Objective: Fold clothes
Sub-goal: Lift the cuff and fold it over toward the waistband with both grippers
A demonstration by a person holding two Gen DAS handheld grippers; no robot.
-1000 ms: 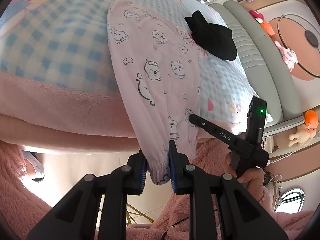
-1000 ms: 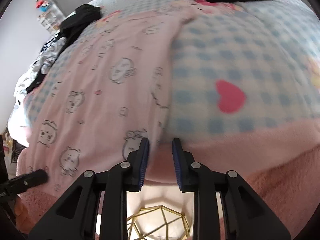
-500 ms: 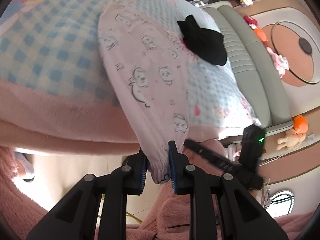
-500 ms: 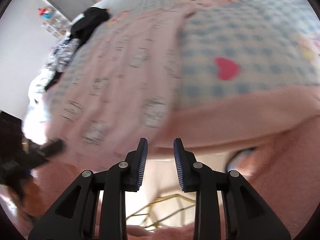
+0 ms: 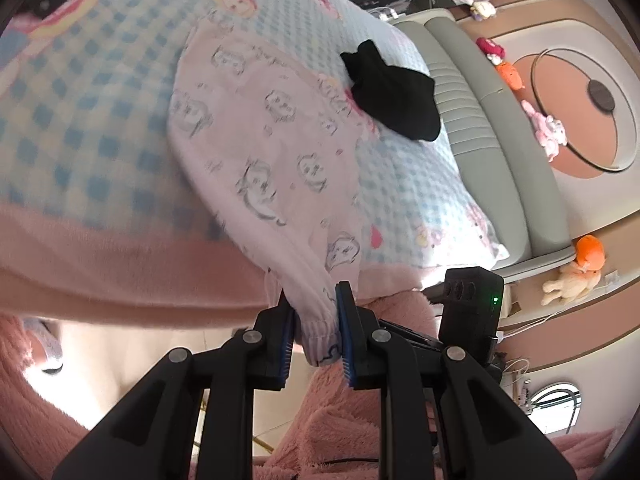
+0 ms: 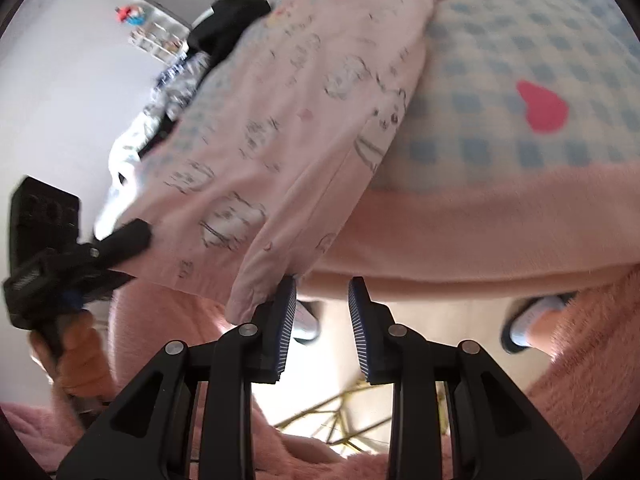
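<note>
Since a second ago the right gripper has swung off the bed's edge toward the near hem of the pink pyjama trousers; its jaws have just been opening, nothing between them, and the left pad's tip sits just at the hanging hem — touching or only beside it, cannot tell. Left gripper has lifted a little with the cuff, same grip as before

Left gripper: clamped on the ribbed cuff of one trouser leg, both blue pads pressed against the fabric, cuff end poking out below them

Trousers: pale pink, cartoon-face print, lying lengthwise across the checked blue-and-white bedspread, the two leg ends hanging over the bed's near edge past the pink fleece border. Cloth blurred in both views

Black garment lies on the bedspread toward the far right edge, just beside the trousers' upper part. A second dark garment and a crumpled patterned heap sit at the bed's far left corner

From the right wrist view the person's hand shows low left, gripping the left gripper's handle. Pink fluffy sleeves or robe fill the bottom of both views
</note>
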